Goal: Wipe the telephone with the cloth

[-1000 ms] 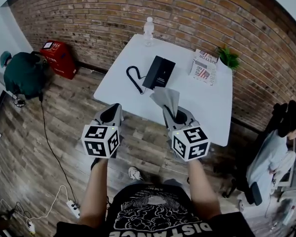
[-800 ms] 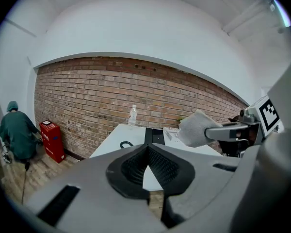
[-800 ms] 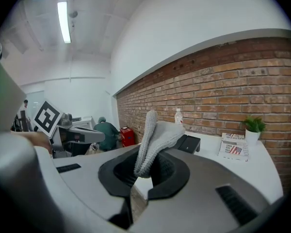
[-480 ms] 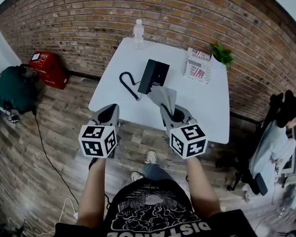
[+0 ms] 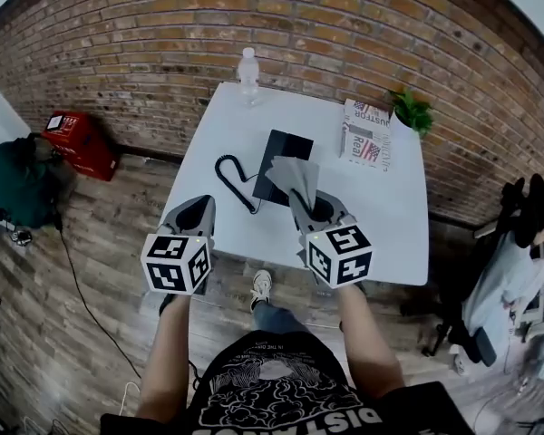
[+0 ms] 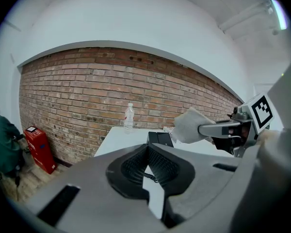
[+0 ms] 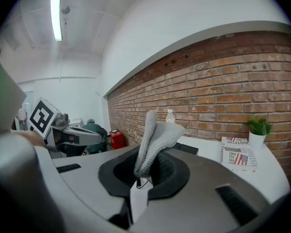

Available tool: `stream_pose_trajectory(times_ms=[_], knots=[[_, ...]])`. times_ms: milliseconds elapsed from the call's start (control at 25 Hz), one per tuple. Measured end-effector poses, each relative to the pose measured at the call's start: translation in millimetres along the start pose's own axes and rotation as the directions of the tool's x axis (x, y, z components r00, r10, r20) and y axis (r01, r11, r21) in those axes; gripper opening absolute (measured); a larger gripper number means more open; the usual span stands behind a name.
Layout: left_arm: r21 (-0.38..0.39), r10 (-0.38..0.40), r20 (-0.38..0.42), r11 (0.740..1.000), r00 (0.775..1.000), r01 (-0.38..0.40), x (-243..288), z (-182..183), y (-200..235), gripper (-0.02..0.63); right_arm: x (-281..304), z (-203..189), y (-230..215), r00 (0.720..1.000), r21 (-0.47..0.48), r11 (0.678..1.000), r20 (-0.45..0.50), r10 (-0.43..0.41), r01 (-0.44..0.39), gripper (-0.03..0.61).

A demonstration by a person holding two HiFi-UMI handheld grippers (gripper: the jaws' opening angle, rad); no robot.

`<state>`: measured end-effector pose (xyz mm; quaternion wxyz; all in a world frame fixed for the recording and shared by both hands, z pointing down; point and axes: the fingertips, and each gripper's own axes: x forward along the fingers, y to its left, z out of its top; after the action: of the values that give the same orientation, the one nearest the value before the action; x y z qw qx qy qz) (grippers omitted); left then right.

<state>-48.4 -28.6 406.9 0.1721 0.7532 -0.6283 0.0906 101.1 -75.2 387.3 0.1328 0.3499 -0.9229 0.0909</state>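
Observation:
A black telephone [image 5: 284,155] lies on the white table [image 5: 381,211], its coiled cord [image 5: 231,181] trailing off its left side. My right gripper [image 5: 301,199] is shut on a grey cloth [image 5: 293,174] that stands up from its jaws and hangs over the phone's near end. In the right gripper view the cloth [image 7: 153,141] rises folded out of the closed jaws. At the table's near left edge my left gripper [image 5: 199,207] is shut and holds nothing. From the left gripper view the telephone [image 6: 160,138] lies ahead, with the cloth [image 6: 188,126] to its right.
A water bottle [image 5: 247,64] stands at the table's far edge. A newspaper [image 5: 366,134] and a small plant [image 5: 411,111] sit at the far right. On the wooden floor are a red box [image 5: 77,140] and a cable. A person in green [image 5: 18,181] is at the left; another sits at the right.
The view has closed in on the table. Both grippers have moved forward. The right one has carried the cloth from before the near edge to over the phone's near end.

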Motion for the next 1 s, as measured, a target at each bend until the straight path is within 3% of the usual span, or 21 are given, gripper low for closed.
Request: stream_pose_trajectory(times_ms=[400, 760, 1000], knots=[[-0.005, -0.019, -0.038, 1.0, 0.999, 0.019, 93, 26, 50, 0.006, 95, 20, -57, 0.999, 0.018, 1.0, -0.031, -0.014, 0.014, 0.012], [0.017, -0.071, -0.104, 0.997, 0.992, 0.073, 170, 31, 59, 0.006, 156, 15, -110, 0.997, 0.037, 0.998, -0.074, -0.038, 0.041, 0.012], [0.042, -0.105, -0.148, 0.993, 0.983, 0.112, 191, 27, 57, 0.006, 179, 3, -126, 0.994, 0.064, 0.996, -0.092, -0.058, 0.064, 0.012]])
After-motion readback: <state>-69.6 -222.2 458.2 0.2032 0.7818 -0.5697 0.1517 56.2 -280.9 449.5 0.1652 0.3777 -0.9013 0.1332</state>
